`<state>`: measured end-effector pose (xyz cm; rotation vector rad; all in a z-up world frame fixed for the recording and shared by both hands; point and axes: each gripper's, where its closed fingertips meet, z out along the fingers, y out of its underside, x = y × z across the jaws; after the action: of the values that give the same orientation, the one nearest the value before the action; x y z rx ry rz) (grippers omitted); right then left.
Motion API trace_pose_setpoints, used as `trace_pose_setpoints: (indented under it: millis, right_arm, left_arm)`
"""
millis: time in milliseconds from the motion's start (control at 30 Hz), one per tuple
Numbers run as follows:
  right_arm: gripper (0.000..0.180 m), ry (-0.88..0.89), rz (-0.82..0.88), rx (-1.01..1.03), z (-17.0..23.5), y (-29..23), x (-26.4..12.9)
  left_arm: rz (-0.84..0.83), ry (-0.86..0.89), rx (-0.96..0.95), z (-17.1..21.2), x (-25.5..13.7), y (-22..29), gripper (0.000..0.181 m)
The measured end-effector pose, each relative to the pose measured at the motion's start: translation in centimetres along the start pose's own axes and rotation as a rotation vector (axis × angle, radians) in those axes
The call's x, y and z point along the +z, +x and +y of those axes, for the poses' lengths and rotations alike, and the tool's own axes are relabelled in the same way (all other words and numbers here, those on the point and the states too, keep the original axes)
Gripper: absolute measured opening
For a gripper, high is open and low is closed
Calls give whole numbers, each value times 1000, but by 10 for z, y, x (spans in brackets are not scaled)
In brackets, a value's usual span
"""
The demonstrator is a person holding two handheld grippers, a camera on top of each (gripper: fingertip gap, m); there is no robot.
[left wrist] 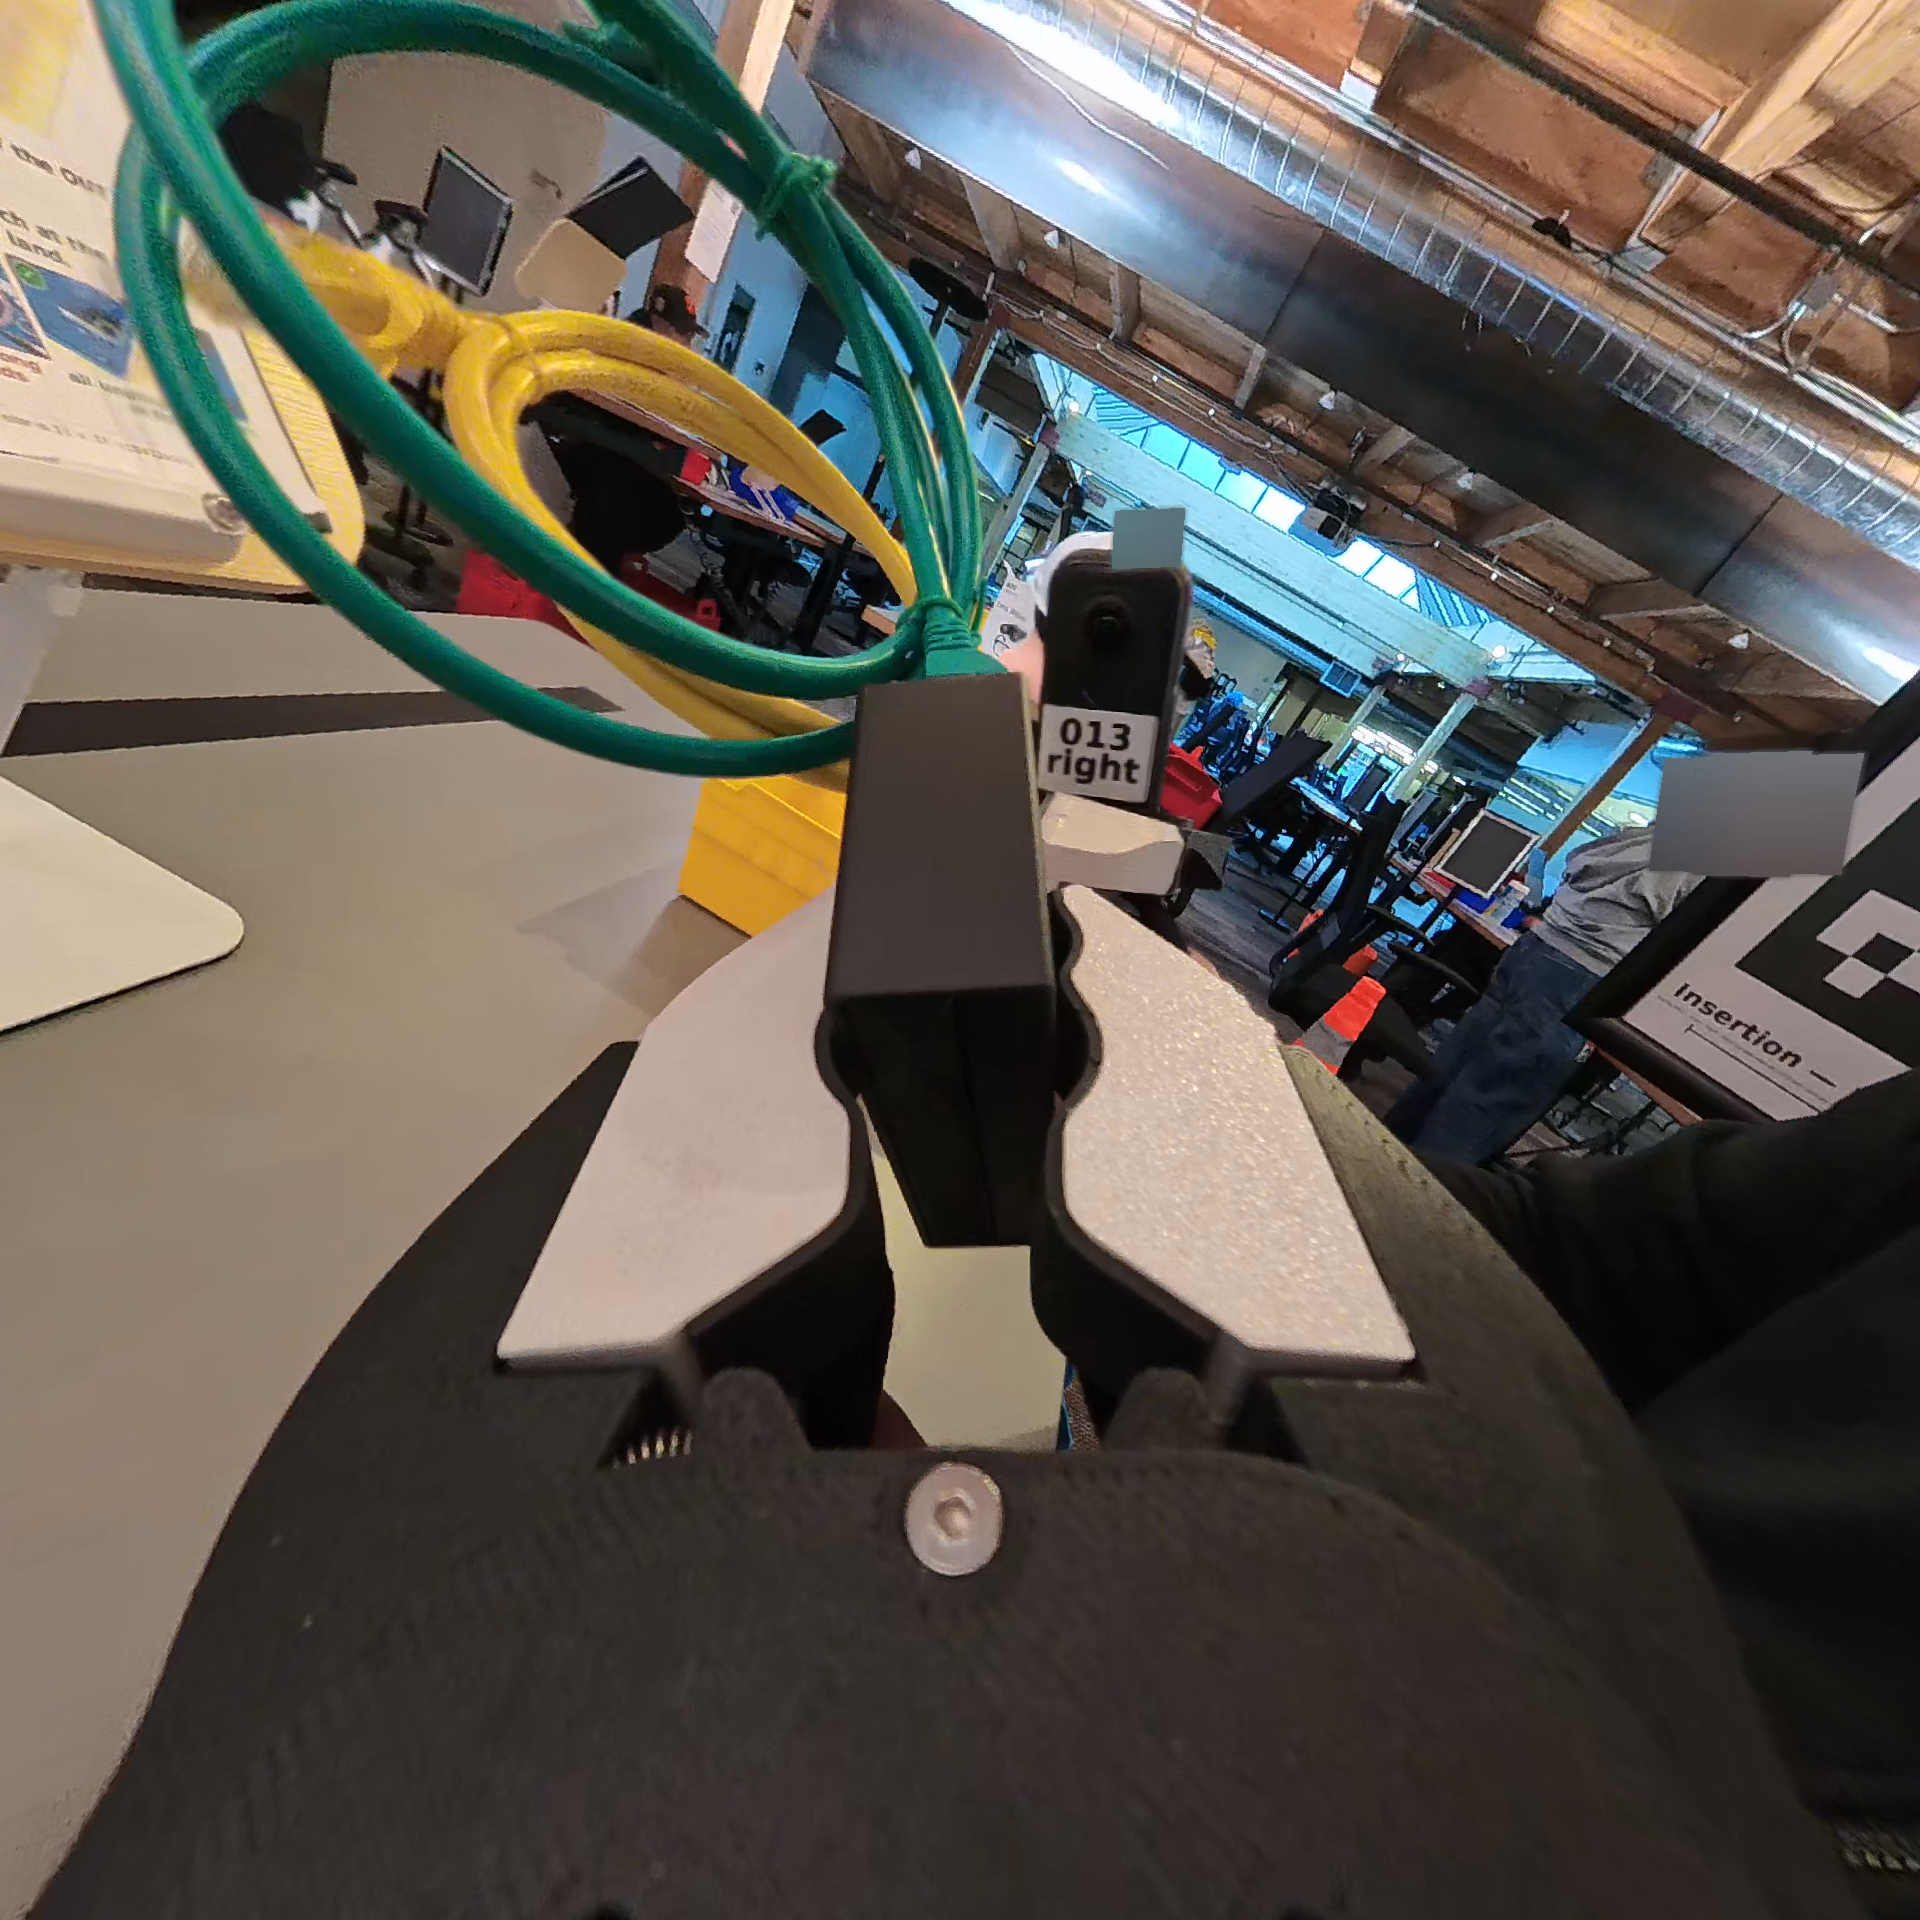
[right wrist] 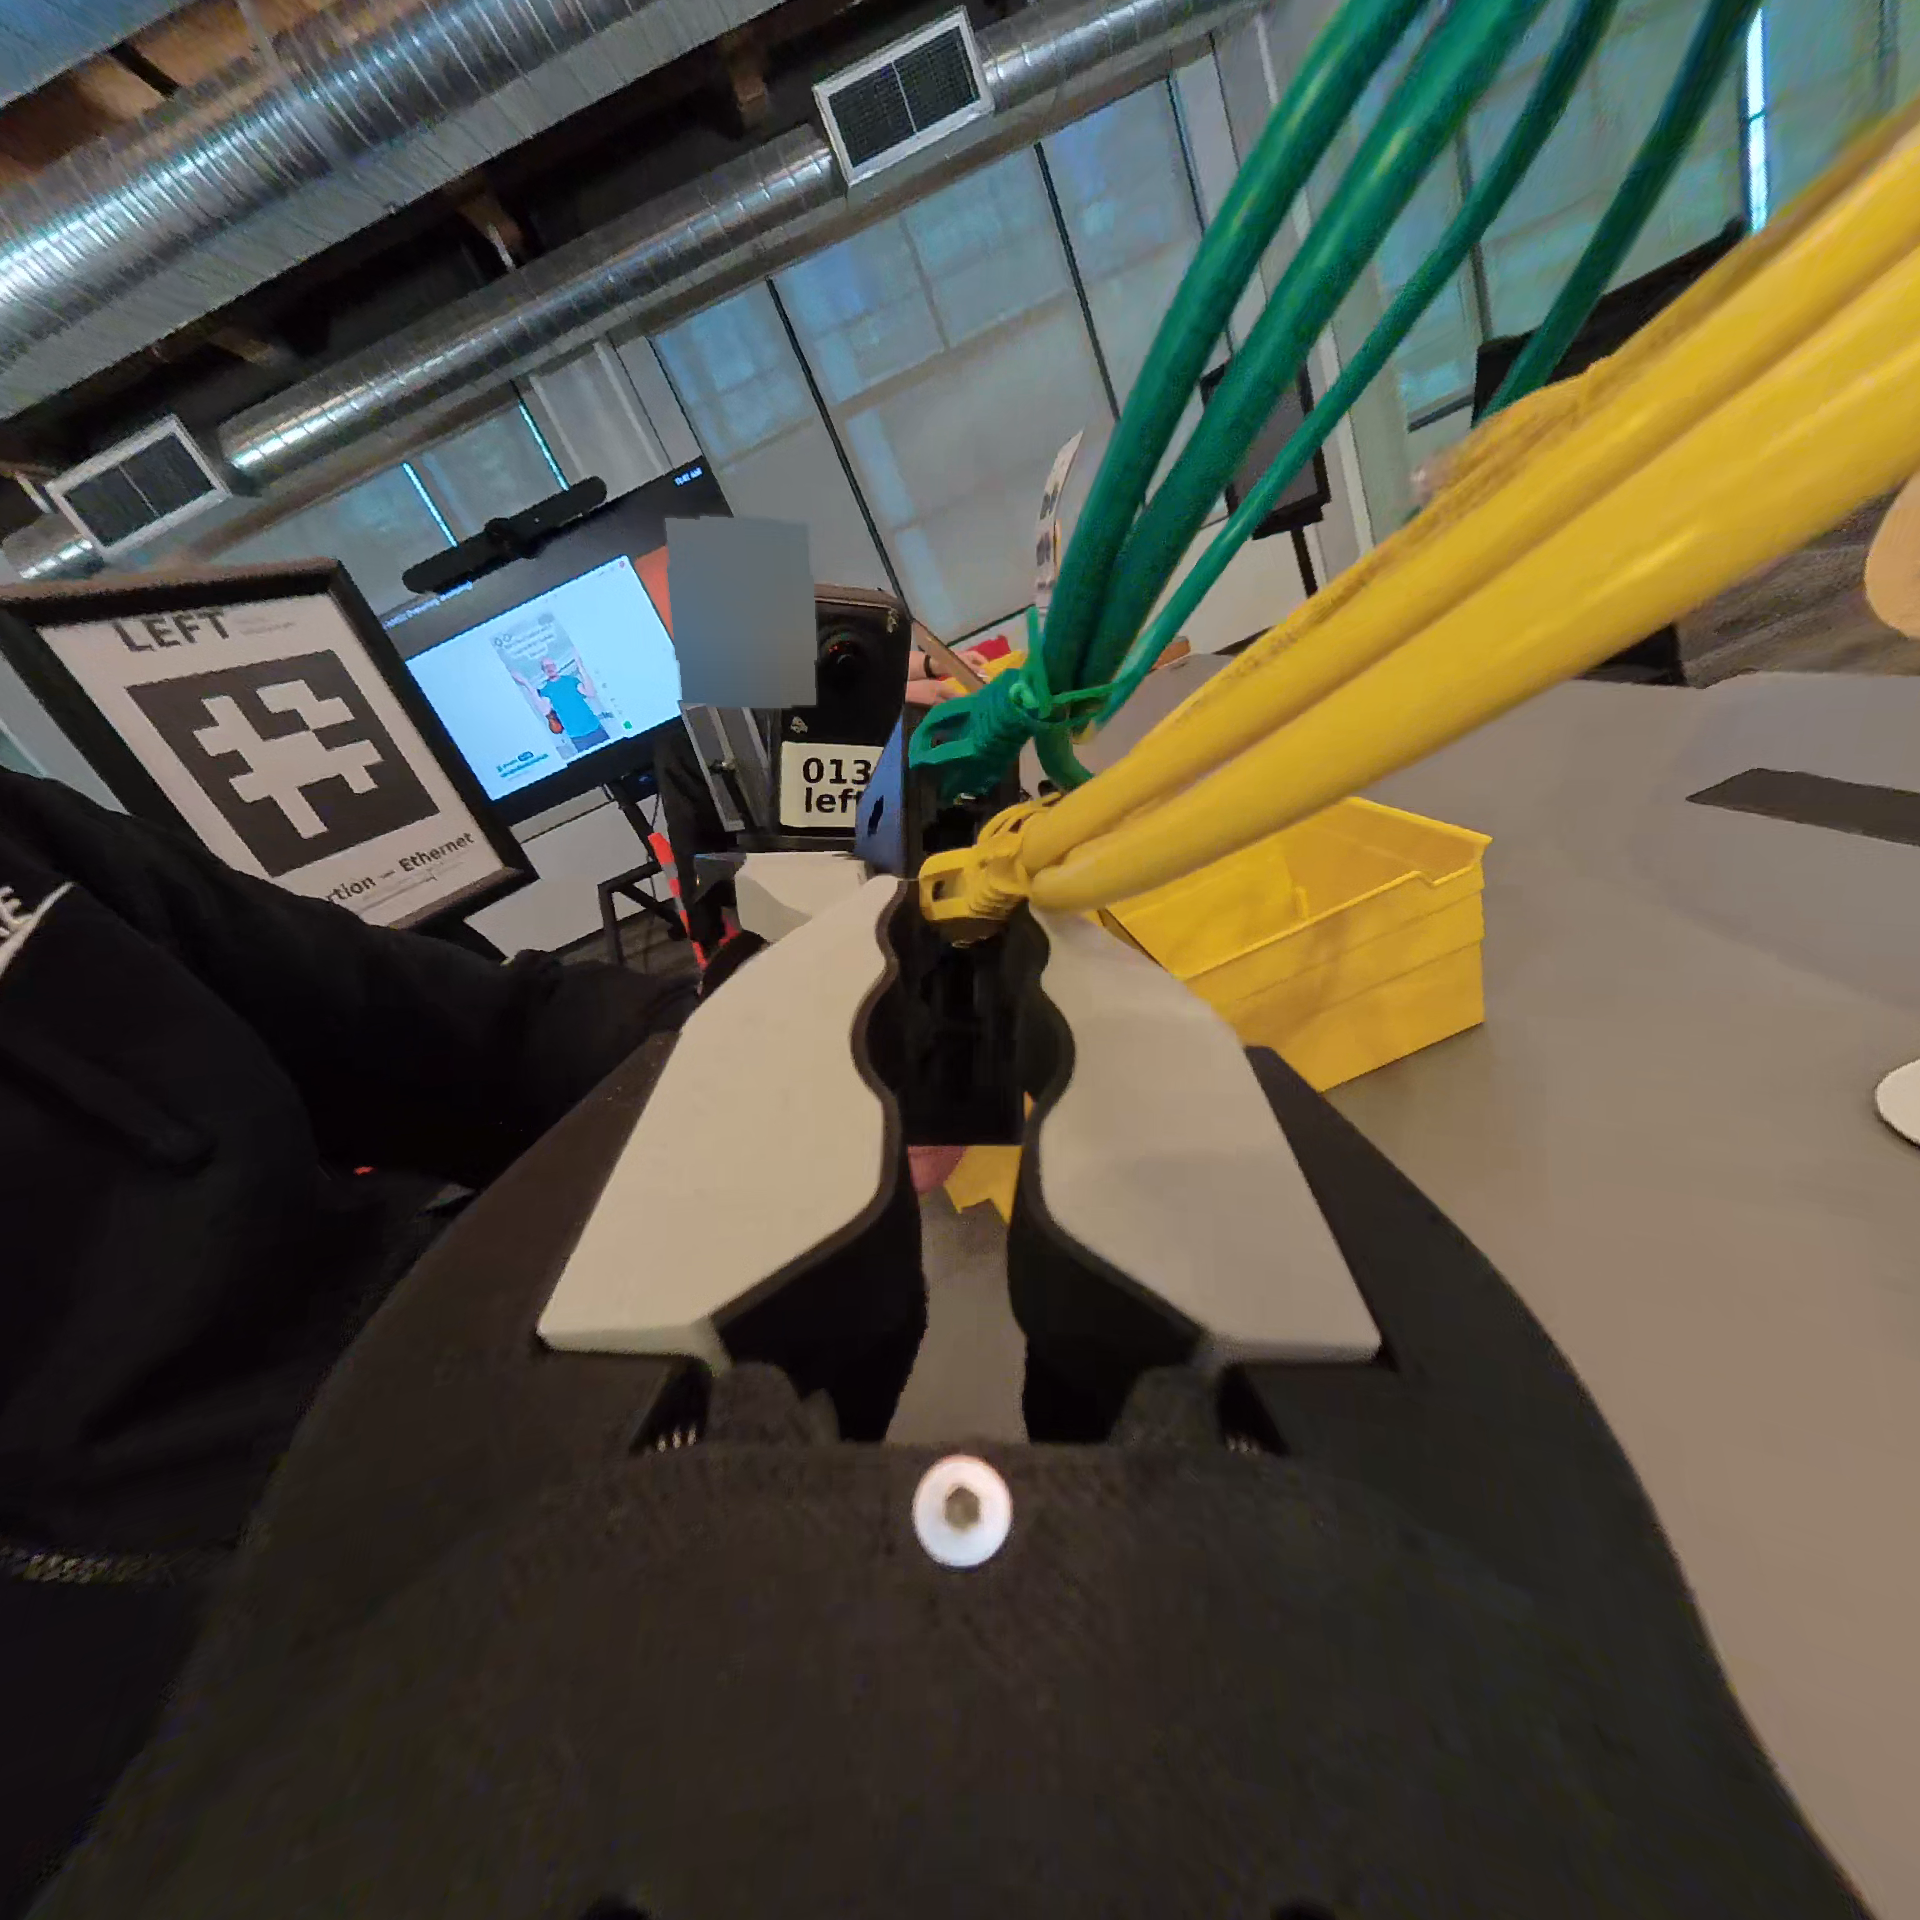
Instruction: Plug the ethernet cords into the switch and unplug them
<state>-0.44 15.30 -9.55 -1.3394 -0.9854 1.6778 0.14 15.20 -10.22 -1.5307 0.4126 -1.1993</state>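
In the left wrist view my left gripper (left wrist: 951,935) is shut on the black switch (left wrist: 935,852) and holds it above the grey table. A green plug (left wrist: 951,649) sits in the switch's far end, and its green cord (left wrist: 416,436) loops up and left. The coiled yellow cord (left wrist: 623,364) hangs behind it. In the right wrist view my right gripper (right wrist: 961,914) is shut on the yellow plug (right wrist: 961,888) right at the switch's (right wrist: 883,816) port face, just below the green plug (right wrist: 966,732). Whether the yellow plug is seated is hidden.
A yellow bin (right wrist: 1351,935) stands on the grey table (right wrist: 1662,1143) just past the grippers. A framed marker sign (right wrist: 270,748) stands at the table edge. A white base plate (left wrist: 83,914) and a printed sign stand (left wrist: 104,364) are on the left. A black sleeve (right wrist: 208,1039) is close by. The tips of both grippers are at nearly the same place.
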Motion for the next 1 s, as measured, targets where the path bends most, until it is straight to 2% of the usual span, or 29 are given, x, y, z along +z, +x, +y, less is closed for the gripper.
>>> trace_pose_setpoints:
  millis: [100,200,600,1000]
  right_arm:
    - [17,-24,33,-106,-2,-3,0]
    - [15,-25,28,-124,-7,-9,0]
    - [12,-67,79,-121,-3,-3,-2]
    - [12,1,11,-55,-13,-13,-1]
  left_arm:
    - [17,-6,17,-1,-1,4,30]
    - [47,3,15,-2,1,10,30]
    - [20,-8,28,2,2,5,30]
    - [74,7,-17,-5,1,17,30]
